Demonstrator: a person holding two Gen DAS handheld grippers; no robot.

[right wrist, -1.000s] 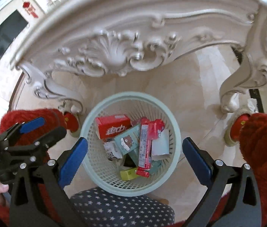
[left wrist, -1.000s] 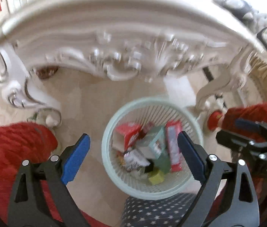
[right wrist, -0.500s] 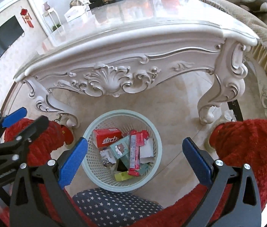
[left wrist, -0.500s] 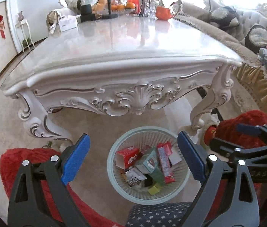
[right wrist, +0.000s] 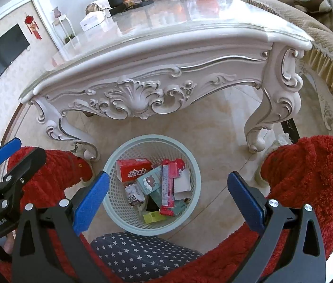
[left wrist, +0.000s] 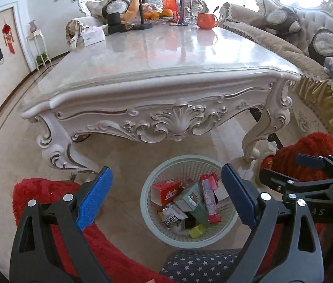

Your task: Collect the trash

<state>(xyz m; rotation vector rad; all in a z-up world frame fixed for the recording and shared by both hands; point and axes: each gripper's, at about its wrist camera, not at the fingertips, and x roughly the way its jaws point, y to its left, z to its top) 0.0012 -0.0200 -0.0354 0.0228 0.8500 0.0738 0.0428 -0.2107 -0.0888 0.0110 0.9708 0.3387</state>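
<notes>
A pale green mesh basket (left wrist: 153, 226) (right wrist: 193, 162) stands on the floor before an ornate white table (left wrist: 166, 54) (right wrist: 166, 35). It holds several pieces of trash: a red box (left wrist: 165, 192) (right wrist: 134, 168), a teal bear carton (left wrist: 190, 200) (right wrist: 148, 182), a red-pink packet (left wrist: 209, 197) (right wrist: 168, 186) and a yellow box (left wrist: 197, 231) (right wrist: 153, 217). My left gripper (left wrist: 165, 199) is open and empty above the basket. My right gripper (right wrist: 166, 198) is open and empty too, beside it.
Red fuzzy slippers (right wrist: 308, 172) (left wrist: 48, 195) flank the basket. A star-patterned cushion (right wrist: 140, 257) lies at the near edge. The table's far end carries an orange mug (left wrist: 205, 20), fruit, a vase and a white box (left wrist: 93, 36). A sofa (left wrist: 284, 35) stands to the right.
Both grippers have risen and pulled back from the basket. The tabletop and its far objects have come into view, and the basket looks smaller and lower.
</notes>
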